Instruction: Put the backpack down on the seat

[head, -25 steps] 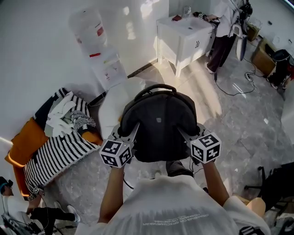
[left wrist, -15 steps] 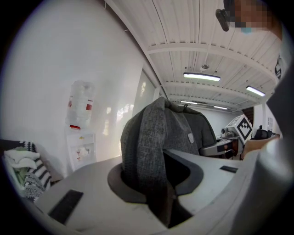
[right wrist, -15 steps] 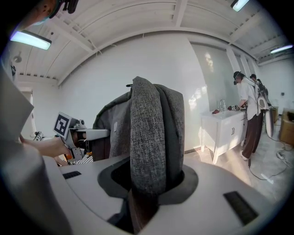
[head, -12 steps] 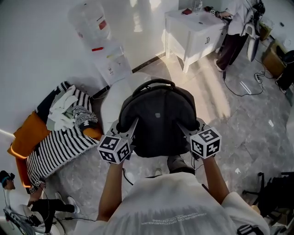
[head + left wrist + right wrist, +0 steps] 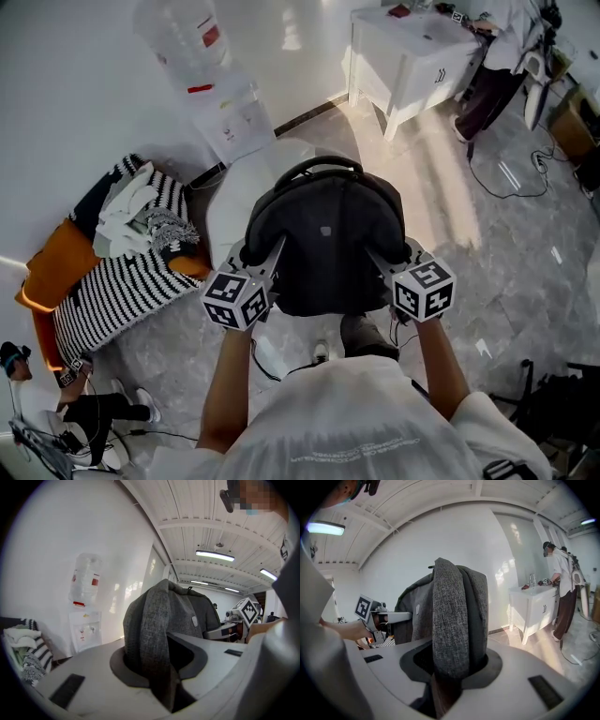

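A dark grey backpack (image 5: 323,239) hangs upright in the air between both grippers, its top handle pointing away from me. My left gripper (image 5: 269,261) is shut on the bag's left side, where a grey fabric fold (image 5: 152,630) is pinched between its jaws. On the bag's right side, my right gripper (image 5: 379,262) is shut on another grey fold (image 5: 452,620). The white rounded seat (image 5: 234,197) lies under and beyond the bag's left half, partly hidden by it. Each gripper view shows the other gripper's marker cube beside the bag.
A water dispenser (image 5: 230,117) with its bottle (image 5: 187,37) stands against the wall behind the seat. A striped blanket pile (image 5: 127,272) lies at the left. A white cabinet (image 5: 412,52) and a person (image 5: 511,56) stand at the back right, with cables (image 5: 506,173) on the floor.
Both grippers have carried the backpack forward, toward the seat and the water dispenser, and a little lower. Both grips look the same as before.
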`<state>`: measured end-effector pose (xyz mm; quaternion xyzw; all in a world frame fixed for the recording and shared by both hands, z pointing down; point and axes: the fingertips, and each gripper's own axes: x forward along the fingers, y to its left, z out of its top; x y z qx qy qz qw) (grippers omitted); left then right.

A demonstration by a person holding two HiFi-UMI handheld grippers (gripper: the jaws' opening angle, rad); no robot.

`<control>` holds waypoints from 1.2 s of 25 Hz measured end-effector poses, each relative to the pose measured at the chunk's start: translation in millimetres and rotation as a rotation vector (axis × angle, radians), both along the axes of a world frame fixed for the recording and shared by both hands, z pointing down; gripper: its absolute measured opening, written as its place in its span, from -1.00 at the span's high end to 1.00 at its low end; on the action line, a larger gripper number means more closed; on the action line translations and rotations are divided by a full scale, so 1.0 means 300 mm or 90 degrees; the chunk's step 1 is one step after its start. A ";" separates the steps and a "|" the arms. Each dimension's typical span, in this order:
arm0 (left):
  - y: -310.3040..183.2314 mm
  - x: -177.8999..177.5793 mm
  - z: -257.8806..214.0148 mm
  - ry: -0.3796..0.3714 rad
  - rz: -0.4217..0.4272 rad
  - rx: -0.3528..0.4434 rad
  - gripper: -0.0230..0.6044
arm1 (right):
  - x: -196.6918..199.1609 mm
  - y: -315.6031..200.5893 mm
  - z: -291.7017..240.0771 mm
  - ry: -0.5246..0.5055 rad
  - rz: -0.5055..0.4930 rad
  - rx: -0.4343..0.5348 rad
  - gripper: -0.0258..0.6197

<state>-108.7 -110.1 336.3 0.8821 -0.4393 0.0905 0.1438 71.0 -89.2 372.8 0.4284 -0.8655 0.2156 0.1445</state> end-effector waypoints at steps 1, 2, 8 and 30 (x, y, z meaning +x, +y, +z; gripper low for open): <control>-0.024 -0.002 0.001 0.000 -0.004 -0.005 0.57 | -0.002 -0.027 0.000 0.000 -0.005 -0.005 0.58; -0.044 -0.003 0.005 0.001 -0.008 -0.010 0.57 | -0.002 -0.051 0.003 0.001 -0.010 -0.010 0.58; -0.148 0.006 0.070 0.020 -0.028 -0.026 0.57 | 0.010 -0.176 0.052 0.016 -0.035 -0.016 0.58; -0.554 0.060 0.364 0.014 -0.097 -0.079 0.57 | 0.062 -0.646 0.357 0.007 -0.100 -0.057 0.58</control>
